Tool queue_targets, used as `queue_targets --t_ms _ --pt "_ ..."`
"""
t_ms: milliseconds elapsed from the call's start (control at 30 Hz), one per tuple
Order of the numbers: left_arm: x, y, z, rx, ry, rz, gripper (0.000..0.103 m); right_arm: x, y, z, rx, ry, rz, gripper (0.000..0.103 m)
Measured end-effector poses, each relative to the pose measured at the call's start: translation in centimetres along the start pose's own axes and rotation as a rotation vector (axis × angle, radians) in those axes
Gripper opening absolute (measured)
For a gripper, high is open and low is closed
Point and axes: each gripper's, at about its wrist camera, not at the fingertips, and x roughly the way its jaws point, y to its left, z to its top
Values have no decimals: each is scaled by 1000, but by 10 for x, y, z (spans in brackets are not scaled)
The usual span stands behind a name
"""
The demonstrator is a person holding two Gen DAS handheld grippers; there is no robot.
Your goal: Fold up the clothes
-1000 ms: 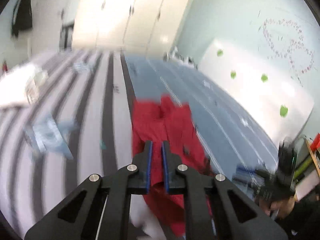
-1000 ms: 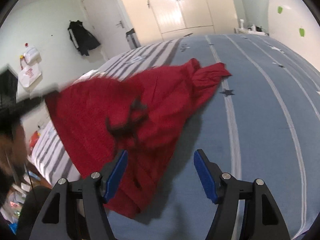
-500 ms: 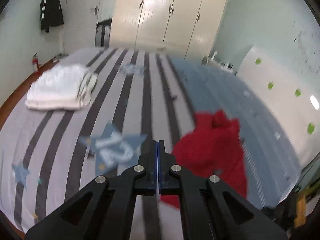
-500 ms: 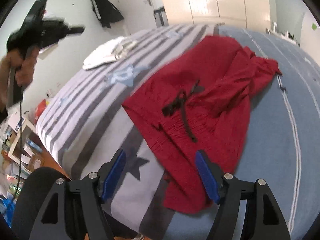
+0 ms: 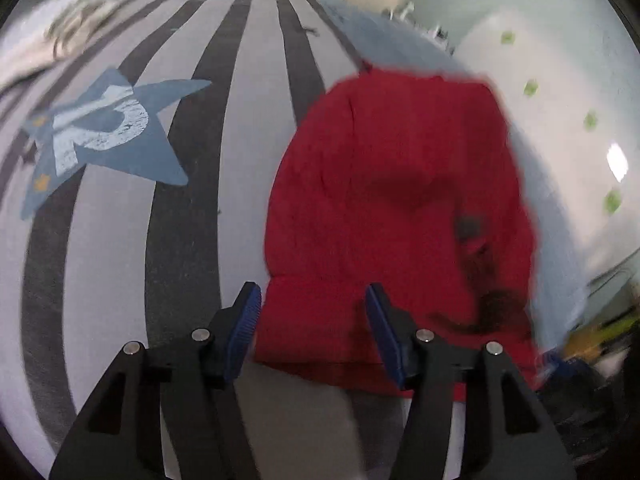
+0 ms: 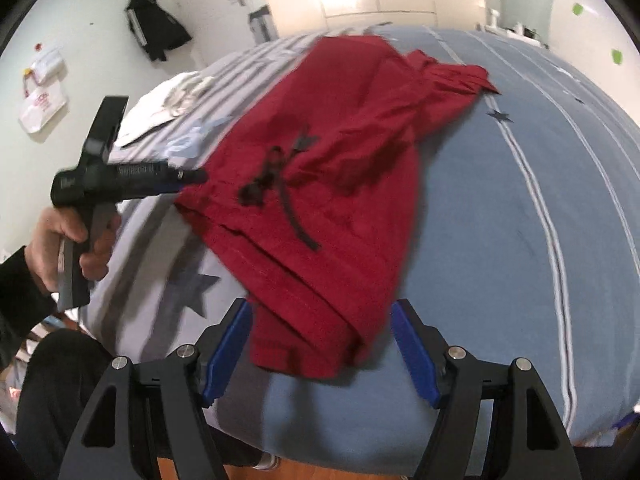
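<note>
Red drawstring shorts [image 6: 320, 184] lay rumpled on the bed [image 6: 520, 240], no fold made yet. I held left tongs [image 5: 312, 316] and right tongs [image 6: 320, 332] wide, empty, at the waistband edge; all folding remained.

One red garment [image 6: 340, 184] lies on the bed, with one black drawstring [image 6: 280, 184] on it. Two grippers show — the left gripper [image 5: 312, 332] and the right gripper [image 6: 320, 344], each with two blue-padded fingers. One big blue star [image 5: 104, 136] sits at ten o'clock in the left view. One pile of white laundry [image 6: 168, 100] lies at ten o'clock — one black jacket [image 6: 156, 36] hangs at eleven.
</note>
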Motion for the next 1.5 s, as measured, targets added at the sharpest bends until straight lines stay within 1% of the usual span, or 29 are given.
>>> queue_targets --t_ms 67,133,167,267,333,400,467,500,567,600,667,733,767,800,833,867,933,1000,1067,1167,1200,1267,1333,1400,1467,1500 --pt "2 1 0 -7 -8 -4 21 4 -9 -4 28 21 -4 68" --pt "2 5 1 -22 -12 -11 10 12 -13 -9 62 63 17 68" --pt "0 7 2 -24 -11 -15 9 16 -14 -11 72 80 27 68" --pt "-11 8 6 -27 -32 -5 7 24 1 -15 23 94 31 68" --pt "-29 12 14 -56 -82 -12 6 31 8 -15 7 104 28 68" --pt "-57 18 25 -80 -149 -9 6 40 7 -14 38 116 25 68" --pt "-85 23 36 -104 -217 -4 6 46 3 -11 88 110 23 68" --pt "-100 27 42 -107 -250 15 6 48 0 -8 126 99 31 69" --pt "-122 34 47 -119 -283 32 6 53 -4 -2 194 72 56 73" --pt "-133 37 49 -126 -297 40 6 54 -3 0 213 55 76 73" --pt "-147 40 56 -114 -313 85 6 57 5 6 220 28 114 73" --pt "-158 45 56 -99 -327 132 6 63 19 10 192 7 131 72" --pt "-162 52 61 -110 -333 152 6 66 26 11 171 -3 137 65" --pt "-162 58 62 -124 -336 161 6 69 33 13 150 -13 141 55" --pt "-161 64 62 -137 -337 168 6 73 38 14 128 -17 135 29" --pt "-158 69 62 -148 -337 179 6 77 40 17 116 -17 113 14" --pt "-152 79 62 -165 -332 195 6 75 29 27 146 -47 65 11" --pt "-145 81 63 -173 -325 194 6 61 9 45 167 -108 31 10" --pt "-142 66 72 -156 -341 177 6 42 -7 71 145 -177 -23 10" --pt "-139 41 86 -128 -369 149 6 -6 -36 131 97 -315 -101 9" --pt "-142 30 94 -118 -386 137 6 -27 -43 158 81 -361 -128 9" --pt "-160 -1 118 -83 -453 111 6 -68 -56 210 46 -452 -183 9" --pt "-181 -26 138 -58 -514 94 6 -108 -54 248 1 -528 -233 9" --pt "-208 -51 156 -27 -576 93 6 -145 -49 267 -36 -582 -262 9" --pt "-234 -71 169 9 -620 100 6 -185 -43 284 -77 -638 -292 9" --pt "-241 -78 173 29 -627 115 6 -197 -42 290 -100 -661 -303 9"
